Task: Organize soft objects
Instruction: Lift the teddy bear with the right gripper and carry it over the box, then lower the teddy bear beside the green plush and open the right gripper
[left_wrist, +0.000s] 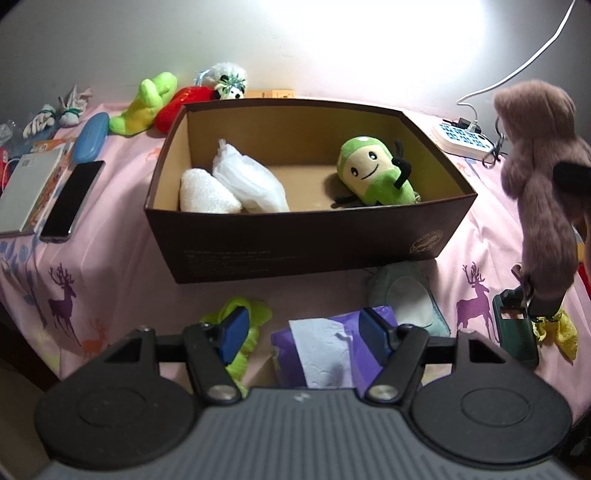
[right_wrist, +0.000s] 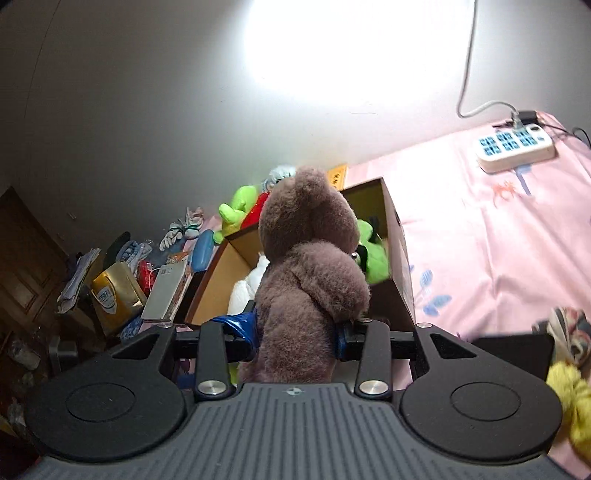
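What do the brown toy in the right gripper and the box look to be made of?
Brown toy: plush, long matte fuzzy pile, likely synthetic fur. Box: cardboard by the look, dark brown smooth outside, plain tan inside, thin straight walls.

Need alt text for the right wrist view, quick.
The right gripper holds a brown plush toy between its fingers, in front of an open cardboard box on pink bedding.

Plain grey wall (left_wrist: 295, 44) with a bright glare patch, pink deer-print cloth (left_wrist: 110, 236) over the surface, dark wooden door (right_wrist: 26, 251) at left
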